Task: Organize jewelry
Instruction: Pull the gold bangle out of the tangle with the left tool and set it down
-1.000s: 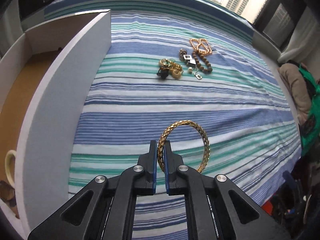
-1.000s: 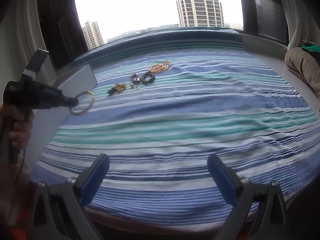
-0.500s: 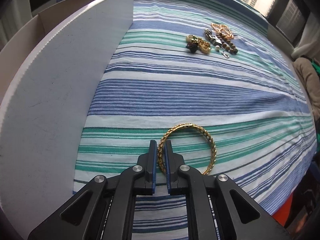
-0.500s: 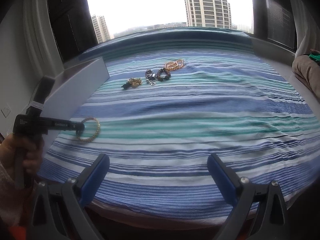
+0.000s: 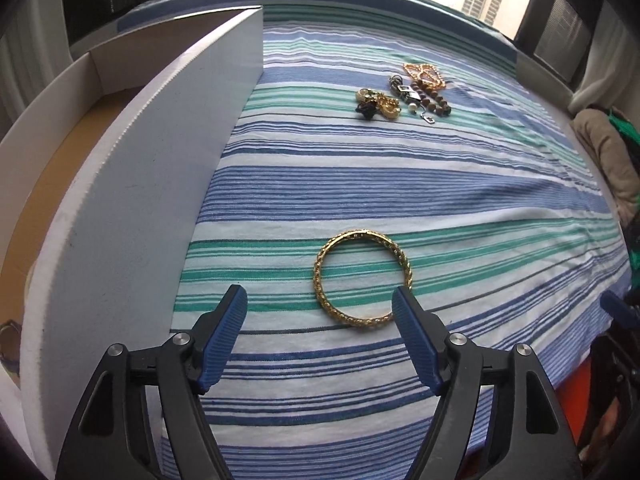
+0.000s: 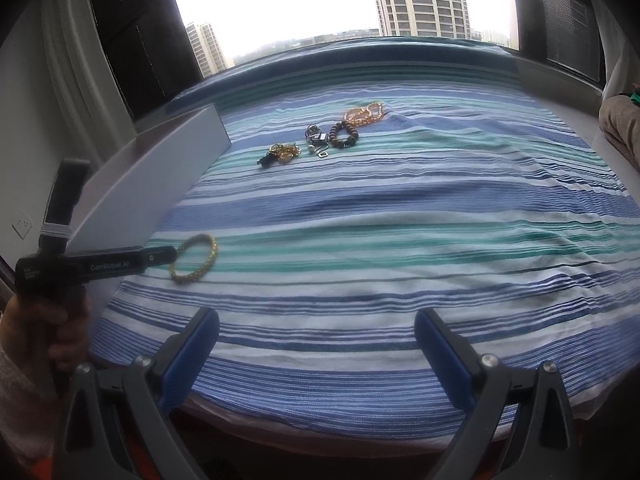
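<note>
Flanking the gold bangle (image 5: pixel 362 278): white box (image 5: pixel 132 200), jewelry pile (image 5: pixel 400 94).

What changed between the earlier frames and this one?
The left gripper carried the gold bangle down, its jaws have just been opening, and the bangle now lies free on the striped cloth. The jewelry pile and open right gripper stayed put.

A bed (image 6: pixel 400 240) covered in a blue, green and white striped sheet fills the room's middle. Beyond it, a wide window (image 6: pixel 300 0) gives pale daylight and tower blocks (image 6: pixel 420 0), flanked by dark curtains (image 6: pixel 132 40).
</note>
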